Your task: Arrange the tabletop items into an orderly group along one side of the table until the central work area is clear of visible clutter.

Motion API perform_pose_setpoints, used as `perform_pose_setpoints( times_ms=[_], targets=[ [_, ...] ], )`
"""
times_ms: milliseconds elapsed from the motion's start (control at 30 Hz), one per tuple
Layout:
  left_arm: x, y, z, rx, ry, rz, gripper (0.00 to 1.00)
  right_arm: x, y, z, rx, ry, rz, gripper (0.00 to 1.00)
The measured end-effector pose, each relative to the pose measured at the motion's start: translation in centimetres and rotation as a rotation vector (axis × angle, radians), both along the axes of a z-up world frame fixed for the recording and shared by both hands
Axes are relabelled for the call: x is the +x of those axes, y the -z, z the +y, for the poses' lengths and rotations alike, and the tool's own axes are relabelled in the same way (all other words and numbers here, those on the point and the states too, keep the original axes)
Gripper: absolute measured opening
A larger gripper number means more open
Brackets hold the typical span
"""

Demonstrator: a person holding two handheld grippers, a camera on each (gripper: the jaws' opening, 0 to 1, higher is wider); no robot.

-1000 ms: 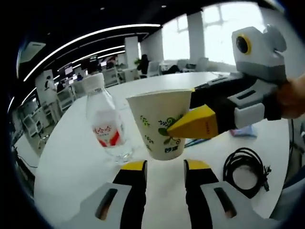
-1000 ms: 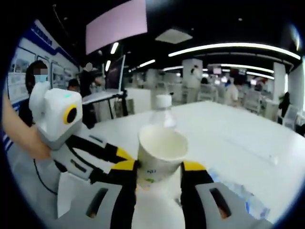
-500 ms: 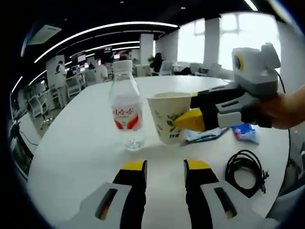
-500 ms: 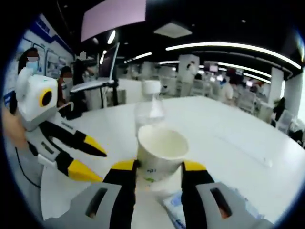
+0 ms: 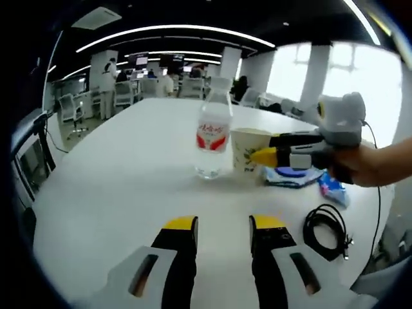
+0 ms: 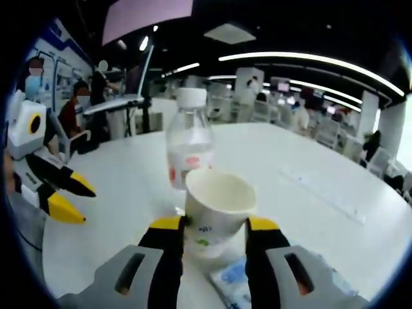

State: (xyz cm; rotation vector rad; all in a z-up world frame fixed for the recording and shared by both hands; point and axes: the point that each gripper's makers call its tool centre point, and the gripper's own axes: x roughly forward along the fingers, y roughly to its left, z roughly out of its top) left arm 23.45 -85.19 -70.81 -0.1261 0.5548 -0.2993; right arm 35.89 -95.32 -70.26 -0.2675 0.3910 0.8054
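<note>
A white paper cup with a green print (image 6: 215, 209) sits between the jaws of my right gripper (image 6: 214, 225), which is shut on it. In the left gripper view the cup (image 5: 246, 149) is just right of a clear water bottle with a red label (image 5: 212, 136), low by the white table (image 5: 116, 174). There the right gripper (image 5: 261, 155) reaches in from the right, a hand behind it. My left gripper (image 5: 223, 225) stands open and holds nothing, well back from both. It also appears at the left as the left gripper (image 6: 72, 201). The bottle (image 6: 188, 145) stands upright behind the cup.
Blue packets (image 5: 288, 176) lie on the table under and right of the cup, another blue packet (image 5: 335, 190) further right. A coiled black cable (image 5: 325, 225) lies near the right edge. One blue packet (image 6: 235, 290) lies below the right jaws. Office desks and people are beyond the table.
My left gripper has drawn back from the cup and bottle, which look smaller now. The right gripper has kept the cup and brought it down beside the bottle.
</note>
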Motion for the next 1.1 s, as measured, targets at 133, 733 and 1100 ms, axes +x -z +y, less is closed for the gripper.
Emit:
perform_pose_setpoints(
  times_ms=[133,733,1100],
  targets=[
    [-0.6,0.7,0.5,-0.033,-0.026,0.030,0.29,0.2,0.8,0.0,-0.008,0.008,0.014,0.34],
    [-1.3,0.8,0.2,-0.084,-0.050,0.037,0.30,0.6,1.8,-1.0,-0.042,0.036,0.045,0.34],
    [-1.7,0.9,0.0,-0.094,-0.048,0.045,0.31,0.6,1.9,-0.9,-0.019,0.052,0.082,0.34]
  ],
)
